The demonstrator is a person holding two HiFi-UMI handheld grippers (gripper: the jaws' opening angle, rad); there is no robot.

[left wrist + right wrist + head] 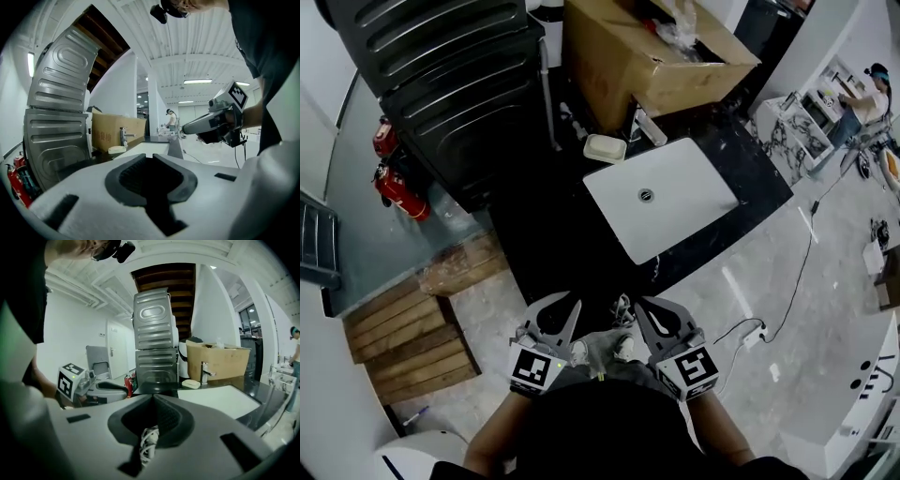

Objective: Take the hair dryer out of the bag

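No hair dryer or bag shows in any view. In the head view my left gripper (574, 307) and right gripper (641, 307) hang side by side below the camera, over the floor at the near edge of a black counter (548, 234). Both point toward the counter, jaws closed tip to tip with nothing between them. In the left gripper view the left gripper (151, 157) is shut and empty, and the right gripper (188, 127) hangs to its right. In the right gripper view the right gripper (152, 397) is shut; white shoelaces (148, 444) show through the gap behind its pads.
A white sink basin (675, 220) is set in the counter, with a faucet (649, 129) and soap dish (605, 148) behind it. Beyond stand a cardboard box (619, 56) and stacked dark metal appliances (459, 84). Fire extinguishers (398, 192) and wooden pallets (408, 337) lie left; a cable (787, 300) crosses the floor.
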